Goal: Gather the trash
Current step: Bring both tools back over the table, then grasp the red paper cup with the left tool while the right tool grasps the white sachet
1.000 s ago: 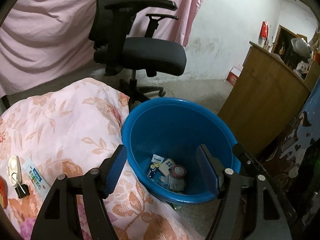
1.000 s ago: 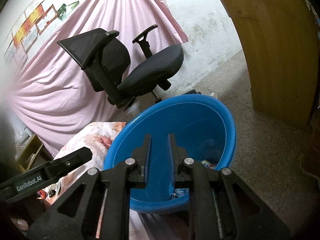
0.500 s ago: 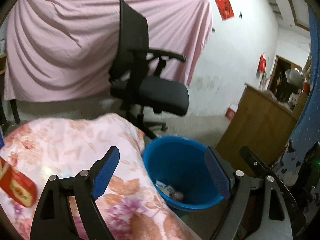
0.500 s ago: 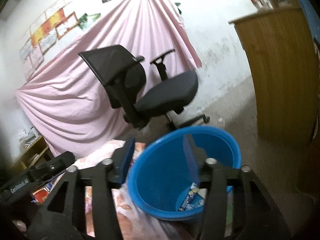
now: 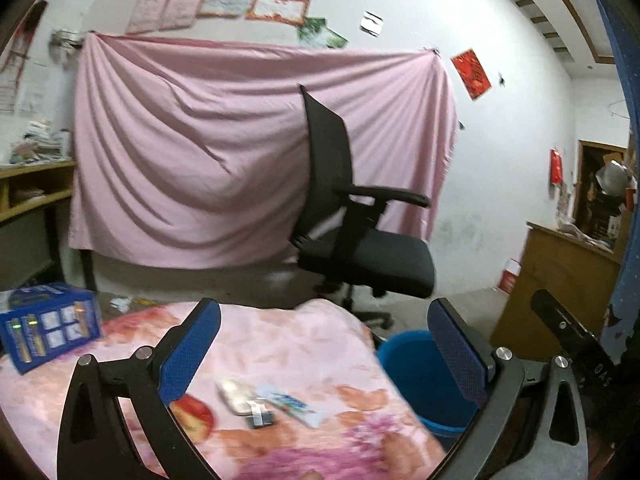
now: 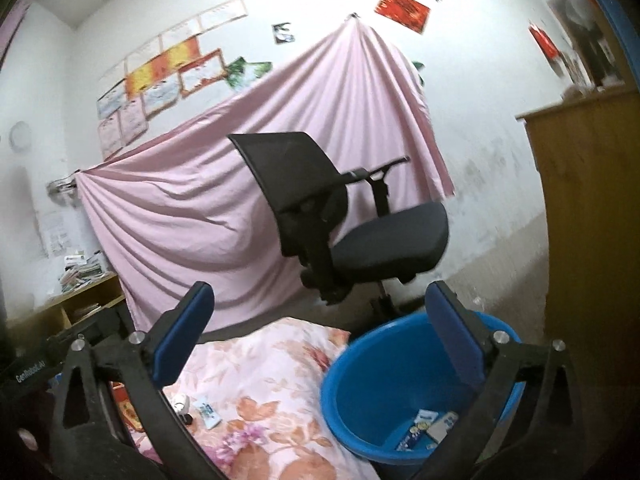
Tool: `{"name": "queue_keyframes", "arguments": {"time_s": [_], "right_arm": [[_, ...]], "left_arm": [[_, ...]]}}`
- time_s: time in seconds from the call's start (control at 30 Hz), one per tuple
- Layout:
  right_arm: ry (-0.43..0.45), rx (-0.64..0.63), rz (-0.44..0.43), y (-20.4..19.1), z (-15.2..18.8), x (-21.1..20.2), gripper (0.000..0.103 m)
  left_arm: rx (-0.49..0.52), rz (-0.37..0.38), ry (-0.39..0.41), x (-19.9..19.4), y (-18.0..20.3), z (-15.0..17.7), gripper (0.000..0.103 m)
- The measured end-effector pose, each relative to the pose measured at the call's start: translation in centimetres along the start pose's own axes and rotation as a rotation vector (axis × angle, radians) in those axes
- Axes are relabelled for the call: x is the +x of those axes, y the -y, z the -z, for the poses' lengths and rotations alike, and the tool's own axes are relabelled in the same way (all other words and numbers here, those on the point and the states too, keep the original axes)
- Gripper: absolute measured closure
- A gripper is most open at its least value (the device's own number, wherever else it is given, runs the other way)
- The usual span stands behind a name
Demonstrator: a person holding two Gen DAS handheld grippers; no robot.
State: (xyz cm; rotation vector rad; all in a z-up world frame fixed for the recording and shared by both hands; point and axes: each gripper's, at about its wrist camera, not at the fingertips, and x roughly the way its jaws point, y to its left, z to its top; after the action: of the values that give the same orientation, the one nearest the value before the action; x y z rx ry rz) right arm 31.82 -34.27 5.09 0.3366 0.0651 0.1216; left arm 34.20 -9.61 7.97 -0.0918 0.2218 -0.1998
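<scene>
My left gripper [image 5: 324, 316] hangs over the floral-covered table [image 5: 280, 344], its blue-padded jaws opening wide with nothing between them. Below it lie a small printed packet [image 5: 290, 402], a white flat object [image 5: 236, 394], a black clip [image 5: 262, 420] and a red item [image 5: 192, 416]. The blue basin [image 5: 412, 368] stands on the floor off the table's right end. My right gripper [image 6: 320, 300] is held level above the table edge and the basin [image 6: 376, 384]; its jaws are opening too and are empty. Several wrappers [image 6: 424, 428] lie in the basin's bottom. The packet [image 6: 208, 412] shows at lower left.
A black office chair [image 5: 360, 256] stands behind the basin before a pink hanging sheet [image 5: 200, 160]. A wooden cabinet [image 6: 588, 220] rises right of the basin. A blue battery box [image 5: 48, 332] sits at the table's far left, and a wooden shelf [image 5: 32, 192] stands by the left wall.
Both grippers rose and tilted up from over the basin and both jaws spread wide, the right from nearly shut. The left view swung left over the table.
</scene>
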Motion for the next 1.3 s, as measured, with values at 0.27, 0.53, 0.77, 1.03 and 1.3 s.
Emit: {"name": "queue_keyframes", "arguments": {"time_s": [0.27, 0.53, 0.77, 1.03, 1.3], "right_arm": [[0.028, -0.115, -0.08, -4.9, 0.9, 0.0, 0.0], [-0.027, -0.242, -0.147, -9.4, 2.9, 1.5, 0.0], [-0.143, -0.316, -0.145, -11.6, 5.1, 3.9, 0.0], [-0.306, -0.322, -0.08, -11.2, 6.7, 7.3, 0.0], [-0.485, -0.303, -0.076, -10.5, 8.2, 10.4, 0.0]], "left_arm": [[-0.012, -0.111, 0.065, -3.3, -4.9, 1.4, 0.001], [-0.053, -0.183, 0.045, -5.5, -9.5, 3.7, 0.001], [-0.138, -0.179, -0.057, -4.8, -12.9, 5.5, 0.001], [-0.112, -0.162, -0.249, -1.1, -12.9, 7.3, 0.001], [-0.124, -0.12, -0.368, 1.8, -13.1, 8.0, 0.008]]}}
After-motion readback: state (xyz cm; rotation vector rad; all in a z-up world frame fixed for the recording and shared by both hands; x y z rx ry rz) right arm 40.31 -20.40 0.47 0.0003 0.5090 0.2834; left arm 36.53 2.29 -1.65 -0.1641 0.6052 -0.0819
